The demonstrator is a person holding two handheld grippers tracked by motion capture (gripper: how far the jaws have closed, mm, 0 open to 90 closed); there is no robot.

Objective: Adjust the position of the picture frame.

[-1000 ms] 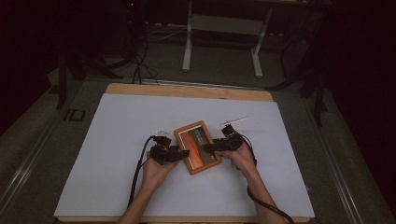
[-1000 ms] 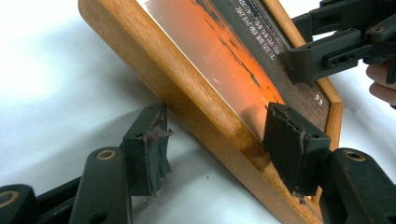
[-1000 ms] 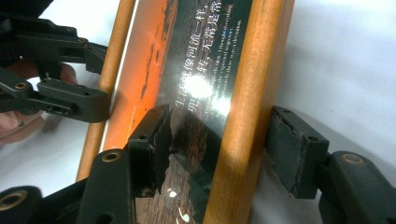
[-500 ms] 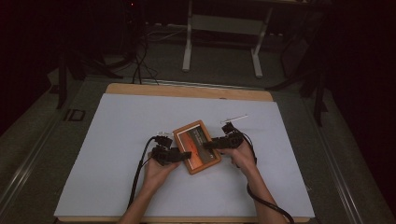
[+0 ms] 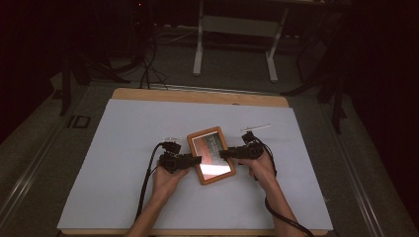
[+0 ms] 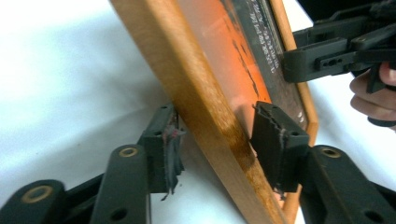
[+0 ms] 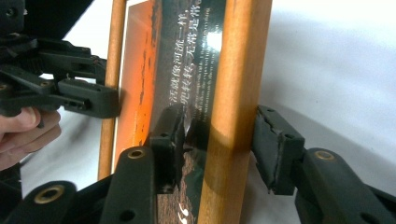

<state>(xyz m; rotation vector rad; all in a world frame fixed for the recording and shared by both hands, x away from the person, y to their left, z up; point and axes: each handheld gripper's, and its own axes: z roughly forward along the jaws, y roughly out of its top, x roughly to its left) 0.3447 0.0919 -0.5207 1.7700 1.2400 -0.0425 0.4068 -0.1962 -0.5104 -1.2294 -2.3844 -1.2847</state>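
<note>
- A wooden frame with an orange-and-dark print behind glass sits a little below the centre of the high view, on the white surface.
- The left gripper comes in from the lower left of centre and meets the frame's left edge. In the left gripper view its jaws straddle that wooden edge, one pad on the outer side, the other on the glass; the outer pad touches the wood, while the glass-side one stands just beside it.
- The right gripper reaches the frame's right edge from the right of centre. In the right gripper view its jaws sit either side of the wooden rail, both close against it, so it looks to be clamped on the frame.
- The frame appears tilted in both gripper views; whether it is lifted off the surface I cannot tell.
- A thin pale stick lies on the surface above and right of the frame, apart from it.
- Each hand grips its tool from the bottom of the high view.
</note>
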